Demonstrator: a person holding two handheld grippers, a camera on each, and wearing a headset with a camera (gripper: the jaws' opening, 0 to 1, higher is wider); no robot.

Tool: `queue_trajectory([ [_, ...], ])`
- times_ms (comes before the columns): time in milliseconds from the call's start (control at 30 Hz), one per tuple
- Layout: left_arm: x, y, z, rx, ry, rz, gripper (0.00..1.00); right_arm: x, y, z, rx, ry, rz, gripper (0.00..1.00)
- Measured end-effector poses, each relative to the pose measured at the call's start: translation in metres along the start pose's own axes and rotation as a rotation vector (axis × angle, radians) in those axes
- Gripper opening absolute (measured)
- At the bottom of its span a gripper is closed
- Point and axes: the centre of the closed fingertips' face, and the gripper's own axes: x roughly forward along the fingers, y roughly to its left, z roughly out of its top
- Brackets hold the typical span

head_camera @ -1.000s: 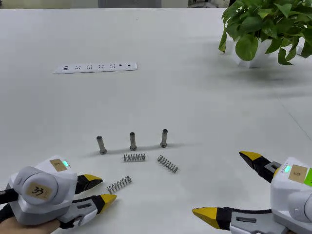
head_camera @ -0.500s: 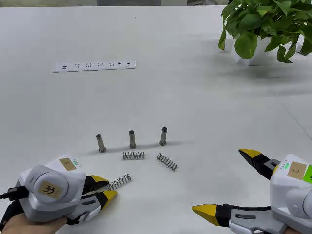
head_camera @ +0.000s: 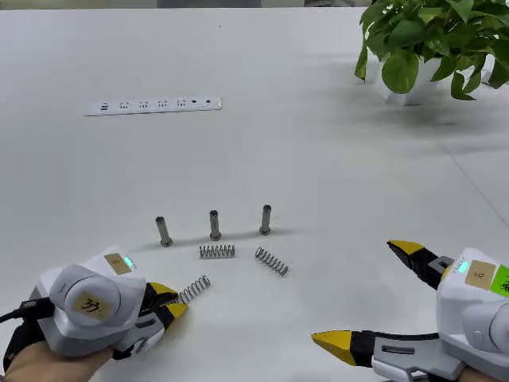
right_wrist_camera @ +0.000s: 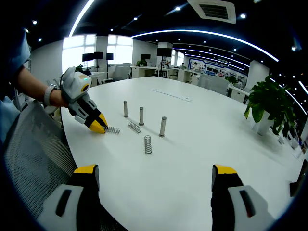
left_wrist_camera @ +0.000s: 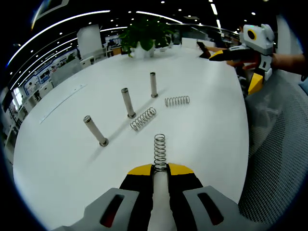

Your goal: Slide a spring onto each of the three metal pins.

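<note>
Jaws of the left gripper [left_wrist_camera: 160, 168] pinch the near end of a spring [left_wrist_camera: 160, 150], whose length points straight ahead toward the pins [left_wrist_camera: 127, 102]; the right gripper [head_camera: 359, 293] hangs spread, well apart.

Three short grey metal pins stand upright in a row on the white table [head_camera: 334, 183], apart from one another and bare of springs: the left pin [head_camera: 163, 231], the middle pin [head_camera: 215, 225] and the right pin [head_camera: 266, 220]. Near their bases lie two thin steel coil springs on their sides, the middle spring [head_camera: 217, 251] crosswise just before the middle pin, the right spring [head_camera: 271, 262] slanting before the right pin. The left spring [head_camera: 193, 289] lies farther from the pins, slanting toward them, its near end pinched between the closed yellow tips of the left gripper [head_camera: 171, 305].
</note>
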Motion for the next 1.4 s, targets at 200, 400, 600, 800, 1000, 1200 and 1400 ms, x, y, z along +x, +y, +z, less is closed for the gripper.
queue_trajectory([
  [200, 0.001, 0.000, 0.000, -0.025, -0.015, 0.000, 0.10, -0.001, 0.001, 0.001, 0.004, -0.003, 0.000, 0.99],
  [400, 0.000, -0.004, 0.001, -0.043, -0.037, -0.020, 0.10, 0.000, 0.004, 0.003, -0.003, -0.001, 0.014, 0.99],
  [600, -0.010, -0.011, 0.016, -0.037, -0.098, -0.061, 0.10, 0.000, 0.013, 0.012, -0.012, -0.001, 0.066, 0.98],
  [800, -0.021, -0.020, 0.039, -0.007, -0.157, -0.119, 0.10, 0.002, 0.020, 0.048, 0.080, -0.088, 0.134, 0.97],
  [1000, -0.028, -0.032, 0.058, 0.012, -0.214, -0.197, 0.10, 0.006, 0.027, 0.073, 0.146, -0.130, 0.211, 0.93],
  [1200, -0.032, -0.037, 0.069, 0.017, -0.255, -0.241, 0.10, 0.011, 0.040, 0.082, 0.164, -0.133, 0.297, 0.89],
  [1400, -0.042, -0.043, 0.080, 0.037, -0.285, -0.271, 0.10, 0.018, 0.049, 0.086, 0.258, -0.147, 0.366, 0.80],
])
